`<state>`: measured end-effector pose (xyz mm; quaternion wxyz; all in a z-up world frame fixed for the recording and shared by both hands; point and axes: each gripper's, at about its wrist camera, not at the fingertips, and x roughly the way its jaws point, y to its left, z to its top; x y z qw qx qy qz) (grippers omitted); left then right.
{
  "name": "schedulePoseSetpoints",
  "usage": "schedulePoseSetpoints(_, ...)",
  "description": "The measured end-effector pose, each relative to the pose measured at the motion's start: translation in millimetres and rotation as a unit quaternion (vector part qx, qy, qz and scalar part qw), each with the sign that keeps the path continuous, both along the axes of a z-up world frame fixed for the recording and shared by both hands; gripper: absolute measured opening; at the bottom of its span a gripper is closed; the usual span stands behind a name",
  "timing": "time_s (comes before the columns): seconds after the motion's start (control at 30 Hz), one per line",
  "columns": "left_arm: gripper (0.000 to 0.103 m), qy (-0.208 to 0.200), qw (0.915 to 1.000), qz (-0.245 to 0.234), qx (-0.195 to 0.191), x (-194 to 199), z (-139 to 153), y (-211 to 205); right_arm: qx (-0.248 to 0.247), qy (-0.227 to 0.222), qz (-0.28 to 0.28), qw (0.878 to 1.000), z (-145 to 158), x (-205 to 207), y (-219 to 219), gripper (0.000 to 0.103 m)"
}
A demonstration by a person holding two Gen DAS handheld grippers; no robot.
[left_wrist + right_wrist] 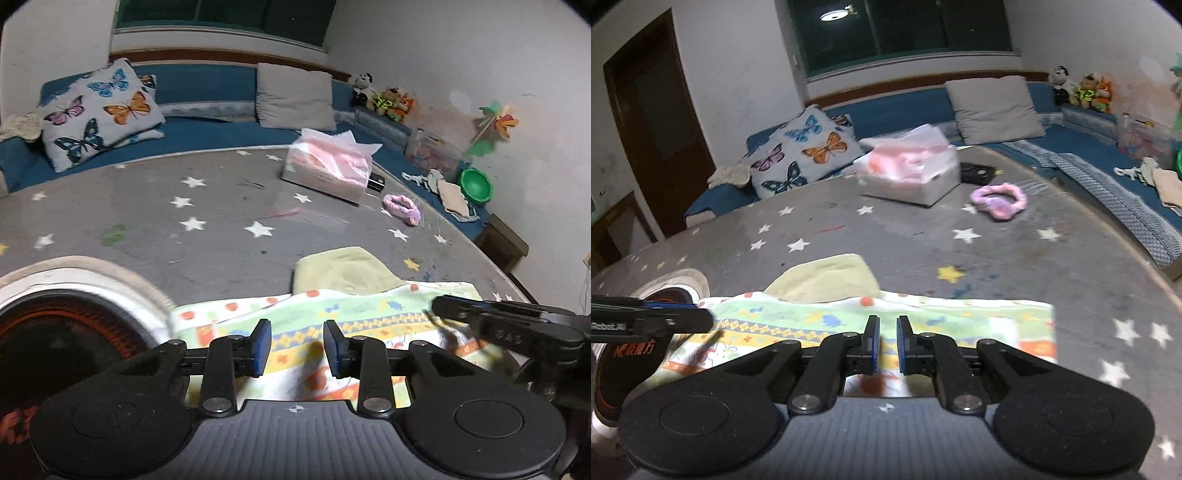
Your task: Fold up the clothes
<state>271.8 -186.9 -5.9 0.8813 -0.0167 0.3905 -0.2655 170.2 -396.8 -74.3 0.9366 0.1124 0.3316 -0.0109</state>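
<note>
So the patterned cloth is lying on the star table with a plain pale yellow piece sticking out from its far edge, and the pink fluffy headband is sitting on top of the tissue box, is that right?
Not quite. The pink headband is not on the tissue box; it lies on the star table, apart from the box, as the right wrist view shows. The rest holds: the patterned cloth lies on the table with a pale yellow piece at its far edge.

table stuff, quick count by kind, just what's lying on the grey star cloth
Patterned garment: 1
Yellow-green cloth: 1
Tissue box: 1
Pink headband: 1
Small black item: 1
Round black-and-white object: 1
Total: 6
</note>
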Motion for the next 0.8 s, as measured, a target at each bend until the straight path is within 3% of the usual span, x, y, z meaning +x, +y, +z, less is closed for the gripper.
schedulePoseSetpoints(0.3,0.032,-0.004,0.9998,-0.008,0.015,12.9,-16.0,-10.7,-0.032,0.006,0.016,0.999,-6.8,13.9,9.9,0.016)
schedulePoseSetpoints(0.4,0.032,-0.020,0.9995,-0.017,0.019,-0.1,-10.5,-8.9,-0.034,0.005,0.022,0.999,-2.3,1.8,10.7,0.018)
schedulePoseSetpoints(0.57,0.034,-0.040,0.9979,-0.045,0.023,-29.4,-5.3,-9.6,-0.034,0.005,0.041,0.999,1.4,-27.2,18.6,0.035)
schedulePoseSetpoints(0.8,0.035,-0.051,0.9960,-0.063,0.036,-68.2,-10.5,-11.7,-0.058,-0.002,0.095,0.994,5.9,-60.9,50.6,0.041)
